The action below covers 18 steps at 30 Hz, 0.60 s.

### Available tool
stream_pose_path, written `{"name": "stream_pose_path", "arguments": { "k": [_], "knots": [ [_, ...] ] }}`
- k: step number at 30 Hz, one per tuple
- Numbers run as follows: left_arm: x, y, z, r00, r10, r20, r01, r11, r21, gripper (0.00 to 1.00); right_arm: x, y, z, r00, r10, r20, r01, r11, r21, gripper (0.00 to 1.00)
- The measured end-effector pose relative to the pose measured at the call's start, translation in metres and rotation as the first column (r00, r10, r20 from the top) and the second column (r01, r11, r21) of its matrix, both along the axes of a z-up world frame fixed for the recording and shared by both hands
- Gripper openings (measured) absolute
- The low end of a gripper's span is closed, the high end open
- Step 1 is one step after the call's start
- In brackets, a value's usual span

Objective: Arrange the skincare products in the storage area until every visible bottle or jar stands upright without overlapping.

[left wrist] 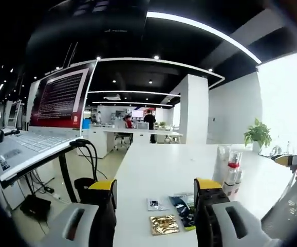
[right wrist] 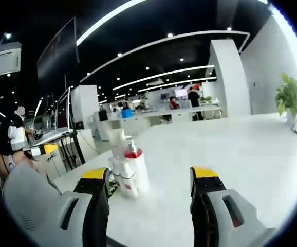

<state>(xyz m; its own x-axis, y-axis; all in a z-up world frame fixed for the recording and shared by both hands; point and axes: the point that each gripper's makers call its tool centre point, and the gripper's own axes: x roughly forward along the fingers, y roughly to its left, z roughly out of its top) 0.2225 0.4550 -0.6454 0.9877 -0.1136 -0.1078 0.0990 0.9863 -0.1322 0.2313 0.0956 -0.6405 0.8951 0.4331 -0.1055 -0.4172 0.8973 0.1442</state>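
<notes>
Office interior, seen from two handheld grippers above a long white table (left wrist: 164,170). In the left gripper view, the left gripper (left wrist: 156,198) rises from the bottom of the frame with its yellow-tipped jaws spread apart and nothing between them. Between the jaws, low in the frame, flat sachets lie on the table: a gold sachet (left wrist: 164,224), a small silver sachet (left wrist: 155,204) just above it, and a dark sachet (left wrist: 182,206) to their right. At the right of the frame, a cluster of skincare bottles (left wrist: 231,172) stands upright on the table, white bodies close together, one with a red collar under a clear cap. A laptop (left wrist: 40,123) on a raised stand fills the left side, its screen showing text. A potted plant (left wrist: 258,135) sits at the far right, and people are at desks in the distance.

In the right gripper view, the right gripper (right wrist: 151,188) also has its jaws released and wide apart, empty. The skincare bottles (right wrist: 129,170) stand upright at lower left of centre, just beside the left jaw, touching one another. The potted plant (right wrist: 291,98) is at the right edge.
</notes>
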Motion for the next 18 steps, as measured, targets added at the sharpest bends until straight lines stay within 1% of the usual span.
{"name": "stream_pose_path", "arguments": {
  "k": [3,4,6,7,8,9,11,14,18],
  "knots": [
    [0.0,0.0,-0.001,1.0,0.011,-0.012,-0.011,1.0,0.003,0.61,0.002,-0.009,-0.011,0.997,-0.026,-0.075,0.03,0.998,0.054,0.62],
    [0.0,-0.001,-0.002,1.0,0.013,-0.018,-0.013,1.0,0.003,0.6,0.002,-0.01,-0.013,0.996,-0.025,-0.085,0.03,0.998,0.054,0.62],
    [0.0,-0.003,-0.004,0.999,0.01,-0.038,-0.009,1.0,0.026,0.59,0.002,-0.01,-0.014,0.995,-0.027,-0.095,0.033,0.998,0.056,0.62],
    [0.0,-0.004,-0.005,0.999,0.008,-0.045,-0.006,0.999,0.047,0.58,0.001,-0.009,-0.014,0.995,-0.026,-0.095,0.031,0.998,0.056,0.62],
    [-0.001,-0.004,-0.005,0.999,0.006,-0.046,-0.004,0.999,0.053,0.58,0.0,-0.009,-0.013,0.996,-0.022,-0.091,0.027,0.998,0.054,0.62],
    [-0.001,-0.004,-0.006,0.999,0.007,-0.049,-0.005,0.998,0.055,0.58,0.0,-0.007,-0.013,0.996,-0.016,-0.087,0.02,0.998,0.051,0.62],
    [-0.001,-0.001,-0.006,0.999,0.014,-0.051,-0.011,0.998,0.054,0.58,-0.001,-0.004,-0.015,0.995,0.001,-0.098,0.004,0.999,0.052,0.61],
    [-0.002,0.002,-0.006,0.998,0.024,-0.05,-0.022,0.999,0.034,0.59,-0.004,0.001,-0.024,0.988,0.037,-0.151,-0.03,0.998,0.048,0.59],
    [-0.003,0.003,-0.006,0.999,0.028,-0.045,-0.026,0.999,0.036,0.59,-0.006,0.003,-0.025,0.987,0.044,-0.153,-0.038,0.998,0.042,0.59]
  ]
}}
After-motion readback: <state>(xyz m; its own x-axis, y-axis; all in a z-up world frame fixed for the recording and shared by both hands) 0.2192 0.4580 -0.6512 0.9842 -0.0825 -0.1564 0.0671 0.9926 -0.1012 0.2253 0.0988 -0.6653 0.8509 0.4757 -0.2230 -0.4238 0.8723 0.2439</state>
